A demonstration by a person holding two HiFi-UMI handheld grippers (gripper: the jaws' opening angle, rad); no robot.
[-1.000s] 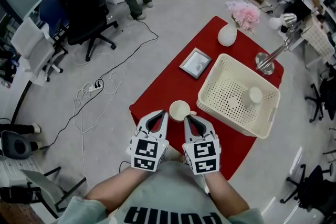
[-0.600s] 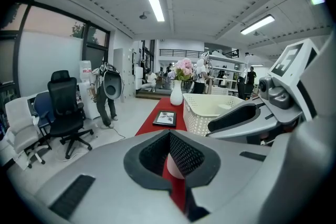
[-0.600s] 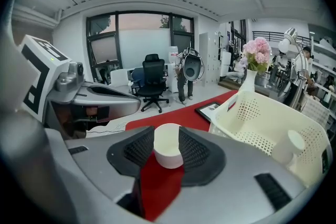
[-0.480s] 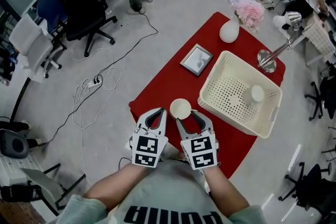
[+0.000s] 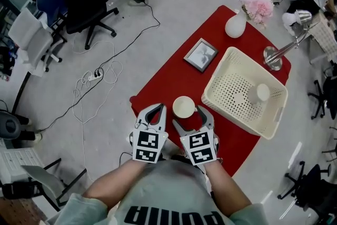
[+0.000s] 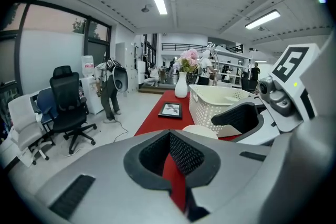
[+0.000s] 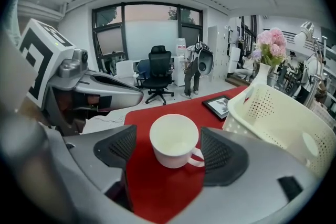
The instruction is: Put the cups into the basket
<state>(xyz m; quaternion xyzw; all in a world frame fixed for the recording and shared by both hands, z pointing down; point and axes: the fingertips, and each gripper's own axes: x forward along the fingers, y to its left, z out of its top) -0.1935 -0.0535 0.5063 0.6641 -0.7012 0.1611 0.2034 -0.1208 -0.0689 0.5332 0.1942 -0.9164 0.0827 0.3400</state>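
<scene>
The right gripper [image 7: 173, 150] is standing with its jaws wide apart, having just been opening. The cup [image 7: 174, 140] is sitting between them, and neither pad is touching it. The cup is standing upright, mouth up, on the red cloth [image 5: 174, 81]. Its handle is pointing toward the jaw on the basket side. It lies straight ahead of this gripper, near the table corner closest to the person, so this looks like the approach before the grasp.

The left gripper [image 6: 170, 157] is holding its jaws together on nothing, with only cloth showing through the gap behind its tips. In the head view it [image 5: 157, 113] is resting just left of the cup. The right gripper [image 5: 188, 116] is the nearer one, already straddling the cup [image 5: 184, 107].

Both hands are being held side by side close to the person's chest. The grippers are tilting forward and down toward the table.

The basket [image 5: 268, 131] is lying beyond and to the right of the cup, along the table's right edge. A second cup [image 5: 258, 93] is already lying in it.
</scene>
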